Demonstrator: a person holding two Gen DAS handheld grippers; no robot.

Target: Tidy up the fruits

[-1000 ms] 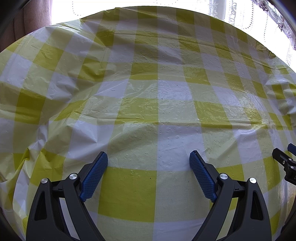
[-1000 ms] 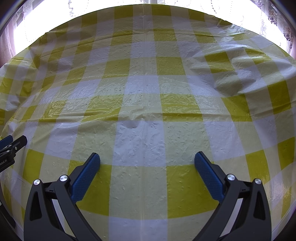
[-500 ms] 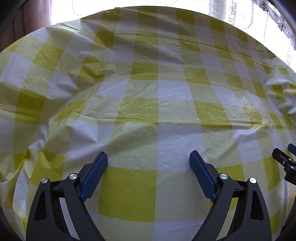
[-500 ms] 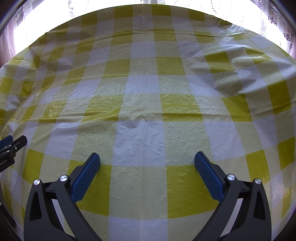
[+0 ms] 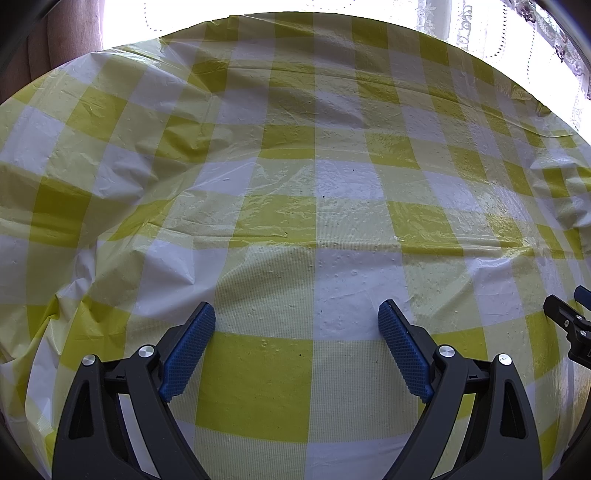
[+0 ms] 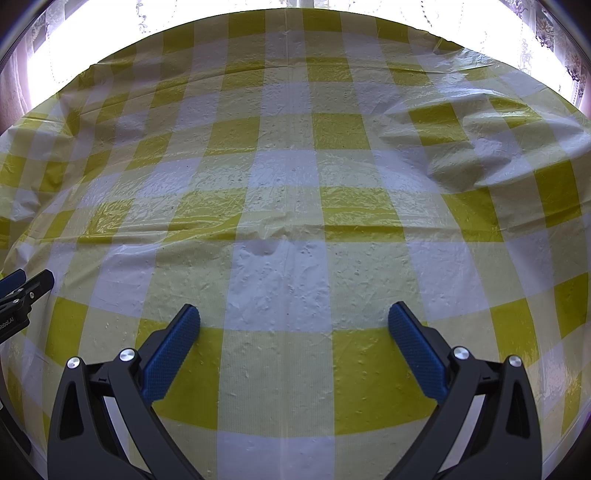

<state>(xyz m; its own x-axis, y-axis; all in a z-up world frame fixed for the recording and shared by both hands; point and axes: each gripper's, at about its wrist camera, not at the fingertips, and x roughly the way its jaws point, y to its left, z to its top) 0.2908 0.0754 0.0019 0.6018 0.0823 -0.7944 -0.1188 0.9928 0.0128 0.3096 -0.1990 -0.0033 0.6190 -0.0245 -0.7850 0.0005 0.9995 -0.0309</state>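
No fruit shows in either view. My left gripper [image 5: 297, 314] hangs open over the yellow and white checked tablecloth [image 5: 295, 184], blue pads wide apart with nothing between them. My right gripper [image 6: 294, 315] is open too, above the same tablecloth [image 6: 295, 173], its blue pads apart and empty. At the right edge of the left wrist view the tip of the right gripper's finger [image 5: 565, 321] pokes in. At the left edge of the right wrist view the left gripper's finger [image 6: 27, 291] shows, so the two stand side by side.
The plastic cloth is wrinkled, with a raised fold [image 6: 461, 147] at the right and creases [image 5: 92, 325] at the near left. Bright window light and lace curtains [image 5: 546, 33] lie beyond the table's far edge.
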